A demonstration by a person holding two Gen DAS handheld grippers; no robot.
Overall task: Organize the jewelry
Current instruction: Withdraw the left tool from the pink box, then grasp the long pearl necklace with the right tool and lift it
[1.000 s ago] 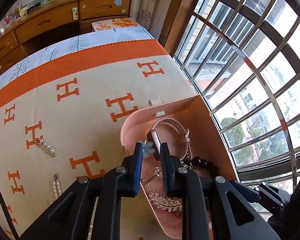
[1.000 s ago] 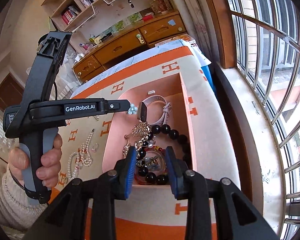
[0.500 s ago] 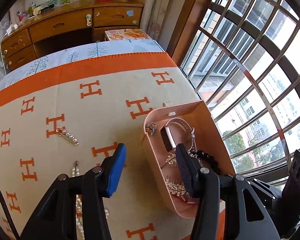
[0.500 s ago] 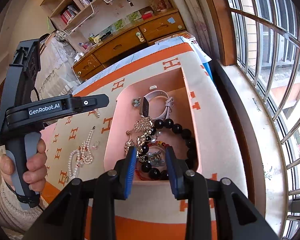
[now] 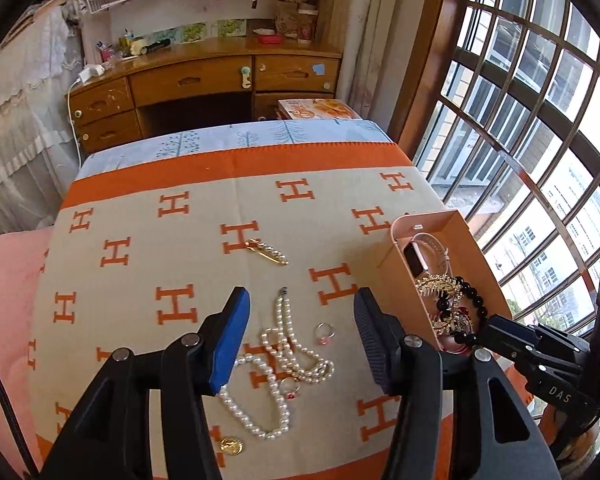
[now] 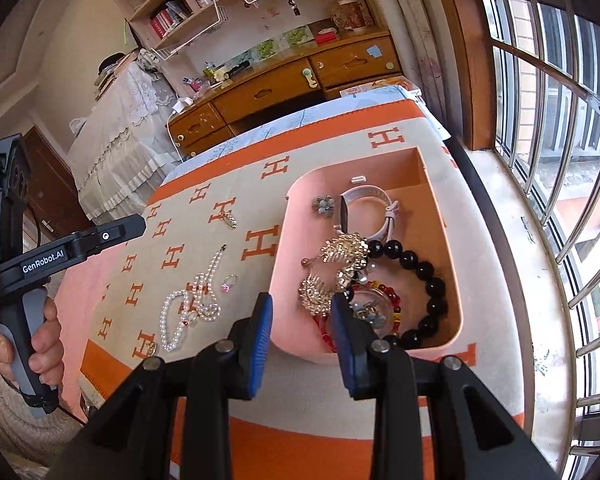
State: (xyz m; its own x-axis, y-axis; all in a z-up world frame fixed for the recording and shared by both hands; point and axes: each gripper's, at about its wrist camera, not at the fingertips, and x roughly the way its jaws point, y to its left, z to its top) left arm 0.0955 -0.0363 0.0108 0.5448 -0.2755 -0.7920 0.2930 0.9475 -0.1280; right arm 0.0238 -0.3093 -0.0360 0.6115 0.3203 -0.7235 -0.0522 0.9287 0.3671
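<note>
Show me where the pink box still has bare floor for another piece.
Bare floor in the pink box lies at its far end, beyond the watch, beside the flower brooch. The near half is crowded: black bead bracelet, gold combs.

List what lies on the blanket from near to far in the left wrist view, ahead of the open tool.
Gold coin → pearl necklace → pink-stone ring → gold hair clip. The small ring among the pearls overlaps them, so it is left out.

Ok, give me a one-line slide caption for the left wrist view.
Open left gripper above a pearl necklace on the H-patterned blanket, pink jewelry box alongside.
</note>
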